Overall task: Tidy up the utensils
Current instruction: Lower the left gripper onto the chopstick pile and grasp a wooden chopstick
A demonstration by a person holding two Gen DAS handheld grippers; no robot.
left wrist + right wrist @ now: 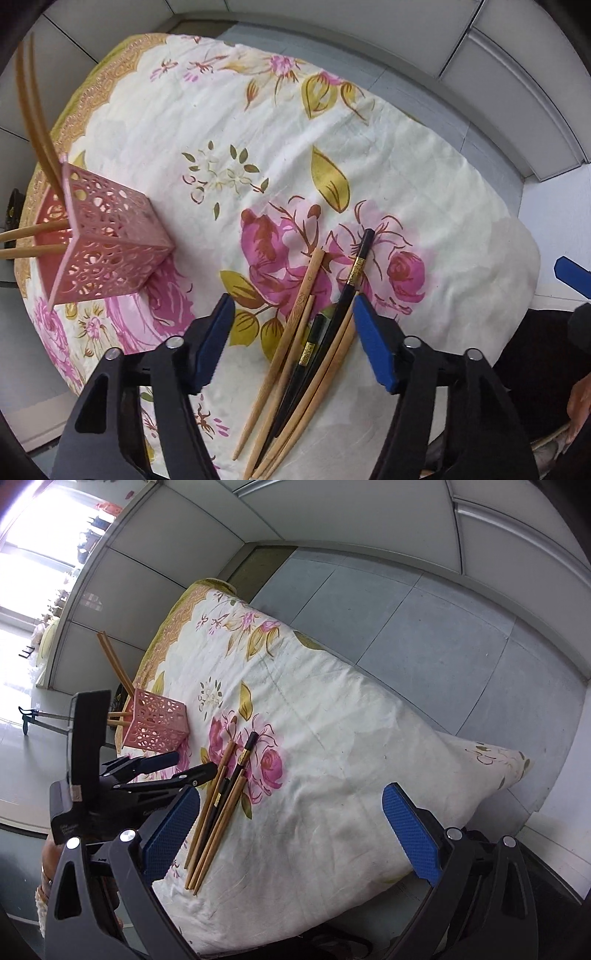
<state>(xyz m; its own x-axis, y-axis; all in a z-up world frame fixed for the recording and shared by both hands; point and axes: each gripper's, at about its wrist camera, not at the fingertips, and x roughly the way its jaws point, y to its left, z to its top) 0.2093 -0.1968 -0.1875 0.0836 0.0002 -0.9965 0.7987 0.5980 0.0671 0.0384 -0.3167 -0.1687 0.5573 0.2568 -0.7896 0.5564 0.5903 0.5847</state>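
A loose bundle of bamboo chopsticks [293,314] and black chopsticks with gold bands [355,268] lies on the floral cloth. My left gripper [291,301] points straight down over the bundle, its blue pads on either side. The left pad stands well clear of the sticks, so nothing is gripped. A pink perforated holder [110,251] stands to the left with several bamboo chopsticks [35,107] leaning in it. In the right wrist view the bundle [220,775] lies beside the left finger of my right gripper [291,792], which is wide open over bare cloth. The left gripper [194,763] shows there beside the holder [159,723].
The floral cloth [258,129] covers a small table, with grey floor tiles [406,627] and white wall panels beyond its edges. A blue pad of the right gripper [572,273] shows at the right edge. A person's hand [48,853] holds the left gripper's handle.
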